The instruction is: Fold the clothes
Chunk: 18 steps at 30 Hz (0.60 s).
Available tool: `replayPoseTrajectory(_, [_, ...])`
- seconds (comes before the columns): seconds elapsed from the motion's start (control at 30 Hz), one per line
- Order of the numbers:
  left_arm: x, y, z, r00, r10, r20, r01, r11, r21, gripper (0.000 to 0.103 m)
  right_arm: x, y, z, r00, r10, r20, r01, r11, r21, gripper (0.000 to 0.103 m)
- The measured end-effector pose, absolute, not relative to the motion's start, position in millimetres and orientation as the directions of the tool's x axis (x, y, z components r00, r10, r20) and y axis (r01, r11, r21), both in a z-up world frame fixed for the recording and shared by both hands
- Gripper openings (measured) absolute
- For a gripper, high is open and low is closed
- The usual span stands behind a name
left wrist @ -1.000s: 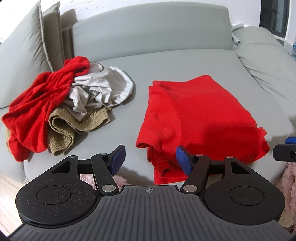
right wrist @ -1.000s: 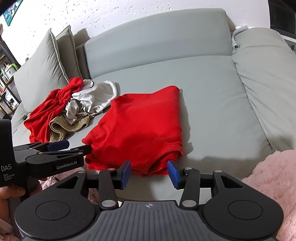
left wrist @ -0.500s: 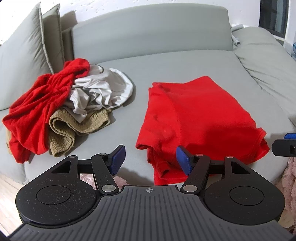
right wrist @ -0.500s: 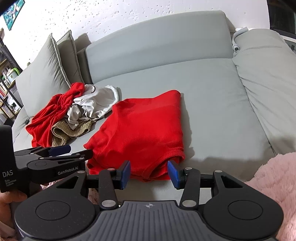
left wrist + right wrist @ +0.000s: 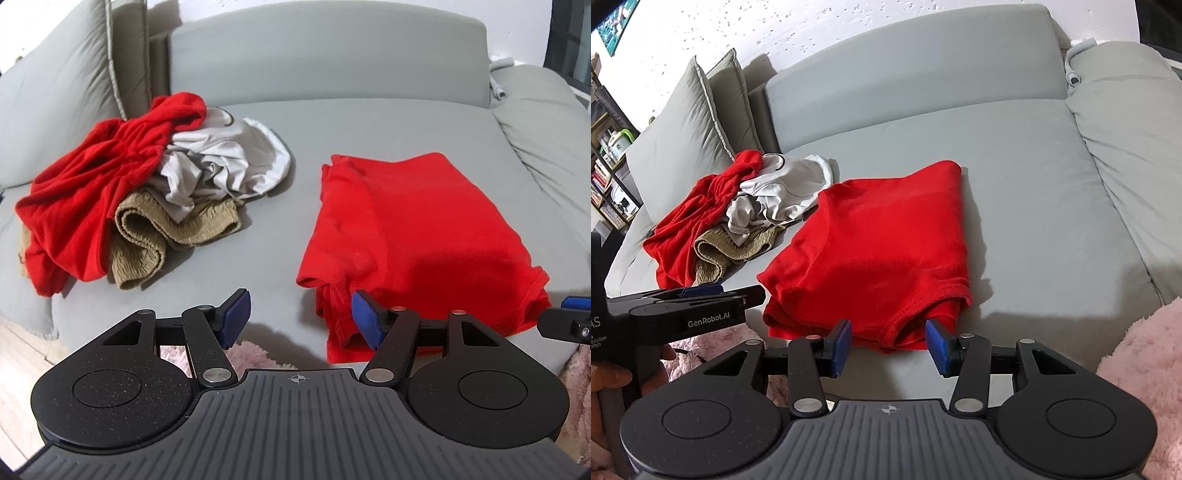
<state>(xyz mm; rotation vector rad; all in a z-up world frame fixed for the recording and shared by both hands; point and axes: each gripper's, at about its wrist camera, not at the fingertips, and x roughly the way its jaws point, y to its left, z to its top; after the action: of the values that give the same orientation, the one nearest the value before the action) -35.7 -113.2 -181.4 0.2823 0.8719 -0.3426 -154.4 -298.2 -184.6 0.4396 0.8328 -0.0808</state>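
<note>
3 garments lie crumpled in a heap at the left of the sofa — unfolded work left. Right of it, the red shirt lies folded flat at the seat's front edge. Left tongs and right tongs — both open, empty.

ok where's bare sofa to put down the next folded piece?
Widest free patch: seat right of the folded red shirt, up to the side cushion, and behind it to the backrest. A narrower strip separates shirt and clothes pile. The left end is crowded.
</note>
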Motion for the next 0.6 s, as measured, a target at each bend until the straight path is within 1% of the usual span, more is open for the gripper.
replayPoseTrajectory(0.43, [-29.8, -112.8, -184.0, 0.557, -0.178, -0.811, 0.408, 0.909, 0.080, 0.067, -153.2, -305.2, -187.4, 0.676, 0.099, -0.730, 0.252, 0.900, 0.355, 0.046])
replayPoseTrajectory(0.53, [-21.0, -108.0, -178.3, 0.545, -0.207, -0.812, 0.387, 0.922, 0.025, 0.067, -152.1, -307.8, -186.7, 0.679, 0.091, -0.729, 0.256, 0.901, 0.351, 0.047])
replayPoseTrajectory(0.6, [-10.0, -102.4, -172.9, 0.532, -0.234, -0.814, 0.356, 0.934, -0.036, 0.067, -151.8, -311.9, -186.3, 0.681, 0.085, -0.727, 0.261, 0.900, 0.349, 0.047])
